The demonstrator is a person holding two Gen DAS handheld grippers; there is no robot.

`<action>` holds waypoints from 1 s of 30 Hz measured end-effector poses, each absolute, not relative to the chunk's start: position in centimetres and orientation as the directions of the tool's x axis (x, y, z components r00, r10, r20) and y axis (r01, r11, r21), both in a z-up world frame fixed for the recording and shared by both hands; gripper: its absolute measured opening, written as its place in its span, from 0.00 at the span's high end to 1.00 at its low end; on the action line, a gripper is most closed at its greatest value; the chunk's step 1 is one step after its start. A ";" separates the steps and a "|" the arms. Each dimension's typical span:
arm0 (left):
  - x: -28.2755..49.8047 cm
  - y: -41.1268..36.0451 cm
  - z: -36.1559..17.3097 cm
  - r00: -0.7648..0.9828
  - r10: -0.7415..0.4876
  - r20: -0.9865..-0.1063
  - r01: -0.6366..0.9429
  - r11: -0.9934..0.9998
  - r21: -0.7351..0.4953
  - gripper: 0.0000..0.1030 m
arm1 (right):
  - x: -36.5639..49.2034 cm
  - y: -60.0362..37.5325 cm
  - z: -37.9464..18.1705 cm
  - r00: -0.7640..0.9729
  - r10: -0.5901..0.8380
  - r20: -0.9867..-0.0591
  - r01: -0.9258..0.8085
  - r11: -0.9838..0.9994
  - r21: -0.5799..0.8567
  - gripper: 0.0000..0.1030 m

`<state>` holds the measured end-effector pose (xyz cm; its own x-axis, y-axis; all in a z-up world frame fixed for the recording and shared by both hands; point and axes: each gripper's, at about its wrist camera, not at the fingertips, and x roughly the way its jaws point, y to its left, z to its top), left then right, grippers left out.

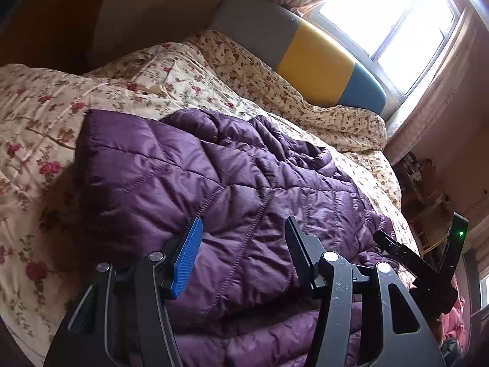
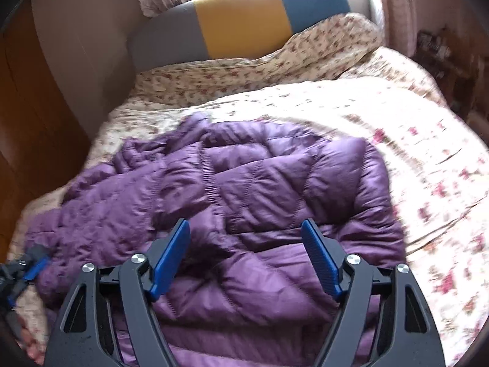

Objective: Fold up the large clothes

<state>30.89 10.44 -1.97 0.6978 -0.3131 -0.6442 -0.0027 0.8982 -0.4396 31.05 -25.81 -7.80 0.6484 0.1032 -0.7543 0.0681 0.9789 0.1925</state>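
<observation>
A purple quilted jacket [image 1: 214, 189] is spread in a rumpled heap on a bed covered by a floral quilt [image 1: 45, 116]. Behind it, a headboard [image 1: 318, 64] in grey, yellow and blue panels is set against a bright window [image 1: 391, 24] framed by pink curtains [image 1: 452, 98].

In the left wrist view, the left gripper [image 1: 244, 244] is seen above the jacket with its jaws partly apart; nothing is clamped between them, and the puffy fabric is visible in the gap. Whether the fingertips touch the cloth cannot be told. The other tool is glimpsed at the right edge of this view.

In the right wrist view, the right gripper [image 2: 246, 244] is held over the near part of the jacket, its blue-padded fingers [image 2: 171, 257] spread wide. Nothing is gripped; the jacket is merely seen between and beyond them. The quilt to the right is blurred.
</observation>
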 end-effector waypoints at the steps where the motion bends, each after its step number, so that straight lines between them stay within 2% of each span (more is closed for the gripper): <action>1: 31.0 10.6 -2.0 0.697 -0.312 -0.646 -0.004 0.898 -0.439 0.47 | 31.4 -25.5 -8.2 0.632 0.127 -0.764 0.049 0.978 0.203 0.28; 5: 31.0 10.5 -2.3 0.693 -0.271 -0.668 -0.019 0.920 -0.392 0.47 | 32.7 -22.2 -9.7 0.574 0.114 -0.811 -0.039 0.993 0.112 0.29; 6: 31.1 10.3 -2.4 0.692 -0.258 -0.675 -0.022 0.926 -0.376 0.47 | 32.8 -21.7 -10.2 0.563 0.116 -0.818 -0.051 0.993 0.106 0.37; 7: 31.1 10.3 -2.4 0.690 -0.245 -0.681 -0.024 0.933 -0.359 0.47 | 33.0 -21.1 -10.5 0.557 0.111 -0.823 -0.068 0.994 0.088 0.41; 8: 31.1 10.3 -2.5 0.690 -0.243 -0.682 -0.019 0.936 -0.352 0.47 | 33.0 -20.5 -10.7 0.558 0.107 -0.823 -0.084 0.994 0.072 0.51; 9: 31.1 10.3 -2.5 0.689 -0.238 -0.684 -0.018 0.939 -0.345 0.47 | 32.9 -20.0 -10.7 0.558 0.113 -0.822 -0.109 0.992 0.062 0.66; 12: 31.1 10.4 -2.5 0.690 -0.229 -0.686 -0.008 0.946 -0.323 0.47 | 32.4 -18.4 -10.4 0.579 0.075 -0.812 -0.159 0.987 -0.022 0.85; 17: 30.5 11.1 -1.9 0.714 -0.227 -0.663 -0.014 0.941 -0.337 0.47 | 31.8 -18.8 -9.7 0.608 0.056 -0.792 -0.164 0.985 -0.056 0.88; 24: 30.8 12.0 -1.4 0.730 -0.202 -0.653 -0.042 0.940 -0.338 0.47 | 31.6 -22.0 -8.4 0.624 -0.011 -0.782 -0.072 0.995 -0.071 0.89; 30: 31.6 10.7 -1.9 0.718 -0.221 -0.660 0.006 0.950 -0.311 0.47 | 30.7 -25.0 -8.1 0.604 -0.094 -0.792 0.015 0.994 -0.107 0.89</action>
<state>31.57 10.67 -1.88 0.7181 -0.2208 -0.6600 0.0062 0.9503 -0.3112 30.65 -24.99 -8.08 0.6036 -0.0941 -0.7917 0.0146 0.9941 -0.1071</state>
